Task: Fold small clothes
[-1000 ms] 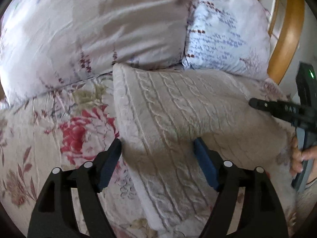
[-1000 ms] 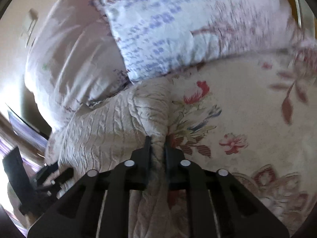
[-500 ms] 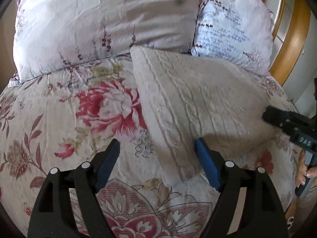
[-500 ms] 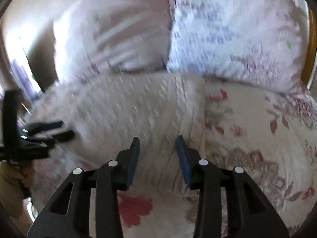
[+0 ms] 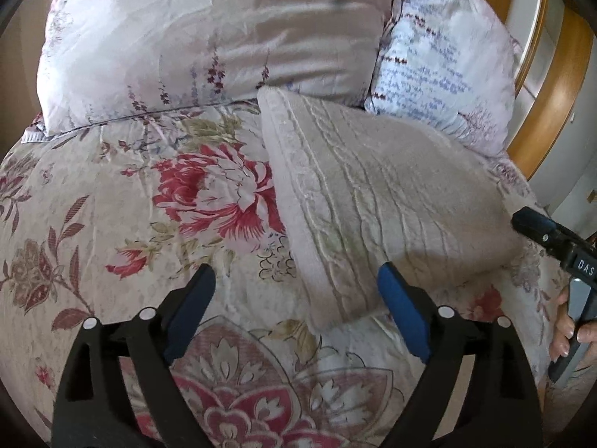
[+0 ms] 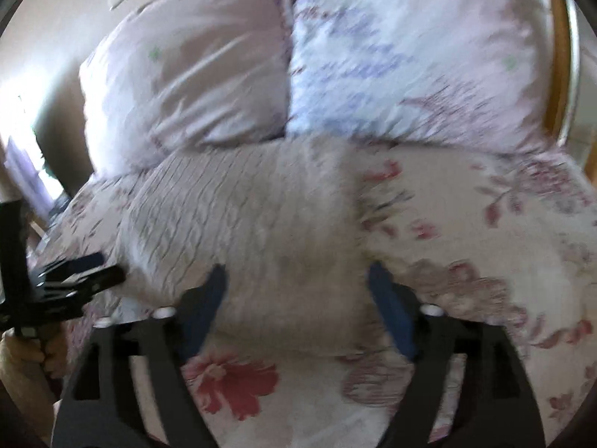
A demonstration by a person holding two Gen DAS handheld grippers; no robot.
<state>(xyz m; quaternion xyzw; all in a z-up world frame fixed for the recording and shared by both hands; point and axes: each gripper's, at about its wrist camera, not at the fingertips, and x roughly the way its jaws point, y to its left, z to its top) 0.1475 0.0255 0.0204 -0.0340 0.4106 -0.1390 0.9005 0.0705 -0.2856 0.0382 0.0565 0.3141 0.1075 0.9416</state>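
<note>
Sweater [image 5: 373, 201]: cream cable-knit, folded into a rough rectangle, lying flat on the bed [image 5: 112, 224], far edge against the pillows.
Left tongs [image 5: 296, 295]: wide open, gripping nothing; hovering over the near left corner of the sweater, with the left edge of the knit running between the two blue pads, right pad above the knit, left pad above bare floral cover.
Right tongs [image 6: 296, 291]: wide open, gripping nothing; the sweater's near edge lying between the pads in the right wrist view, blurred there.
Right tongs seen from the left wrist view [image 5: 548, 239]: black tip just beside the sweater's right edge; touching or not, cannot tell.
Left tongs seen from the right wrist view [image 6: 80, 270]: at the sweater's left end.
Pillows: pale lilac pillow [image 5: 209, 37] and blue-patterned pillow [image 5: 440, 59], side by side behind the sweater.
Headboard [image 5: 559, 86]: wooden, at far right.
</note>
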